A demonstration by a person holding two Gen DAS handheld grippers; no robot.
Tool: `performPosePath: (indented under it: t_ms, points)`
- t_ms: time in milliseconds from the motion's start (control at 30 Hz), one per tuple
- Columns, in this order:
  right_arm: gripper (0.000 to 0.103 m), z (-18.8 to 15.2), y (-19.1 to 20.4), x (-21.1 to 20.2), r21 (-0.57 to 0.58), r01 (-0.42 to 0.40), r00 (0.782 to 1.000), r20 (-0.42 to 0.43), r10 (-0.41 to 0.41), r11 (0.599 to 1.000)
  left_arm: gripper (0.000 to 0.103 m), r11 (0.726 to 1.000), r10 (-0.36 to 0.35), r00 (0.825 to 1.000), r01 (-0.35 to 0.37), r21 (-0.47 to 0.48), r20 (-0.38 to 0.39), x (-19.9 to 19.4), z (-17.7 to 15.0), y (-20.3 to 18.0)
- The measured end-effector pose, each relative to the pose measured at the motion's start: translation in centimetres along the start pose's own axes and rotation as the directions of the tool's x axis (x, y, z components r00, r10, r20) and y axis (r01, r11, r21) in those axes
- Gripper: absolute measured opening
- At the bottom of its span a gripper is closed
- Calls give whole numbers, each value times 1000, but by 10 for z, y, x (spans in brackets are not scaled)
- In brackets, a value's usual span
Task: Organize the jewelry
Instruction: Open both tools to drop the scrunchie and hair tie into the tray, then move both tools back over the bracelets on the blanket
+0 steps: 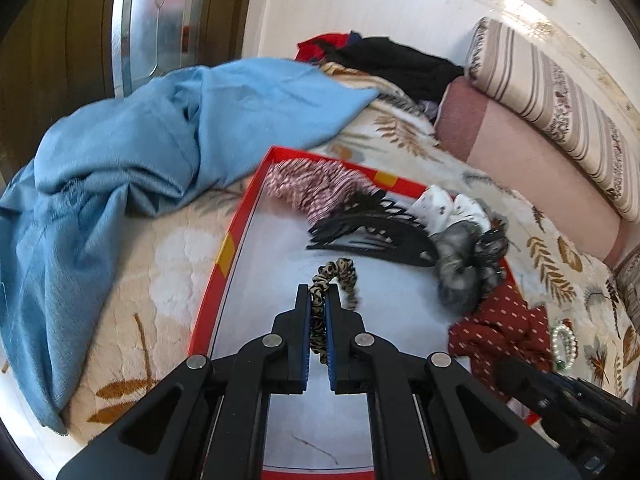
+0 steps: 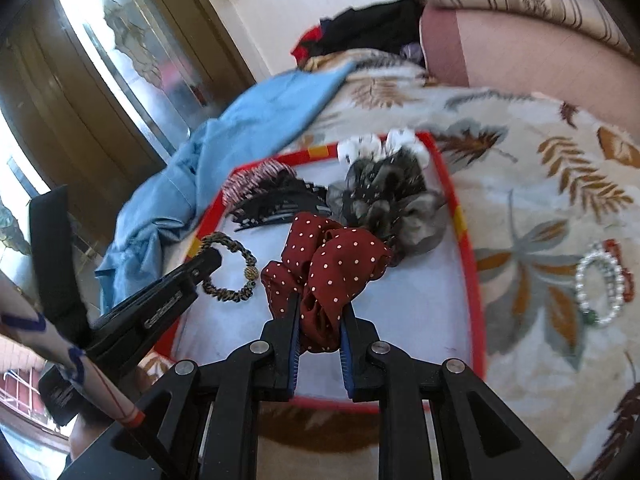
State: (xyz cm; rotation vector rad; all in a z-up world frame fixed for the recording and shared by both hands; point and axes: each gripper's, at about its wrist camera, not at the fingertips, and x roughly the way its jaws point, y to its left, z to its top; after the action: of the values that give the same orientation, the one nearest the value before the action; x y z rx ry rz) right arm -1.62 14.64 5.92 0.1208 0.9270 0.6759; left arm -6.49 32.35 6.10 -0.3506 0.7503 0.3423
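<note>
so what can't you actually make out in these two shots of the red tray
- Left wrist view: near part of the red tray, hidden behind the left gripper.
- Left wrist view: beaded bracelets on the bedspread, small and blurred; count unclear.
- Right wrist view: black hair clips, blurred and partly behind the dotted red scrunchie.

A big blue cloth (image 1: 168, 120) lies crumpled on the leafy blanket (image 2: 532, 184), with a pink cushion (image 1: 520, 160), a striped pillow (image 1: 560, 96) and dark clothes (image 1: 392, 60) behind.

leaf-print blanket (image 1: 168, 264), blue cloth (image 1: 168, 128), striped bolster (image 1: 560, 104), glass-panelled wooden door (image 1: 156, 20).
</note>
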Motion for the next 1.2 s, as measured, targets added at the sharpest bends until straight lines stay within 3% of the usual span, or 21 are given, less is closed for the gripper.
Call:
performPosePath:
  t_ms: [233, 367, 433, 500, 567, 733, 900, 1033, 1200]
  points:
    - [19, 9, -3, 32, 15, 18, 999, -45, -18, 1000, 6, 1000, 28, 999, -29, -7, -46, 15, -3, 2]
    - [29, 14, -5, 43, 24, 28, 998, -54, -27, 999, 7, 999, 39, 998, -39, -10, -49, 18, -3, 1]
    - [33, 13, -5, 40, 20, 25, 999, -46, -24, 999, 17, 999, 41, 998, -42, -11, -43, 17, -3, 1]
    - [50, 13, -7, 36, 17, 15, 999, -47, -14, 1000, 30, 999, 41, 999, -42, -15, -29, 14, -2, 2]
    - [55, 11, -10, 30, 26, 0, 999, -40, 1, 1000, 36, 999, 42, 999, -42, -20, -4, 9, -1, 0]
    - [54, 2, -13, 5, 21, -27, 1000, -13, 27, 999, 41, 999, 30, 998, -29, -22, 64, -6, 1, -4]
    - [54, -12, -34, -42, 38, -41, 998, 55, 39, 998, 43, 999, 36, 984, -33, -17, 176, -29, 2, -11]
    - [54, -27, -70, -85, 54, 17, 994, 107, -22, 998, 43, 998, -5, 973, -11, 67, 233, -43, -5, -36]
    - [54, -52, -141, -137, 164, 126, 976, 154, -152, 978, 43, 983, -83, 967, 39, 181, 241, -53, -22, -78]
